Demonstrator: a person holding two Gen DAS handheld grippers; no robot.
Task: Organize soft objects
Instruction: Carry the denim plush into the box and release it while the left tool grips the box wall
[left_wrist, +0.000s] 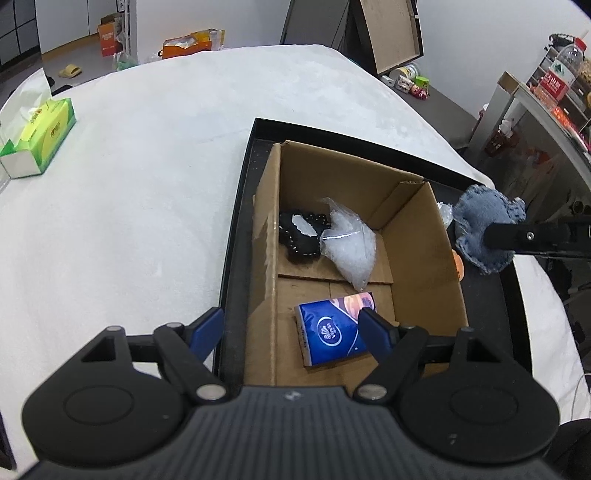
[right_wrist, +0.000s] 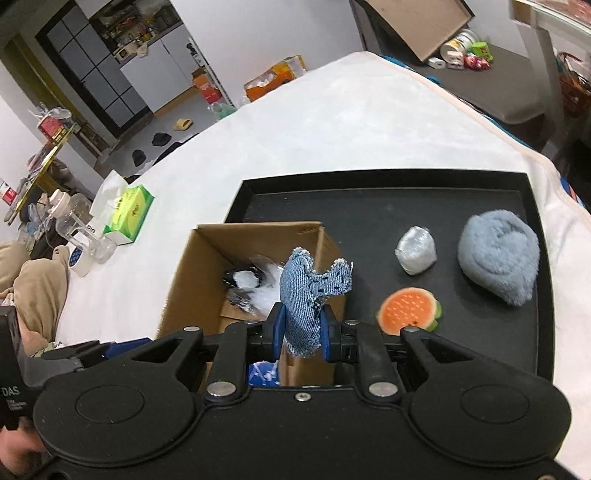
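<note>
Denim pad (right_wrist: 309, 295) clamped in right hand-held gripper (right_wrist: 303, 334), seemingly above box (right_wrist: 184, 291).

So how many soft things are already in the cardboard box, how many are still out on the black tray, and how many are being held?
In the cardboard box: 3
On the black tray: 3
Held, in the right gripper: 1
Total: 7

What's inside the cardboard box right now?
The cardboard box holds a blue tissue pack, a clear plastic bag and a black stitched piece partly under that bag. Anything beneath them, or behind the near wall, is hidden.
</note>
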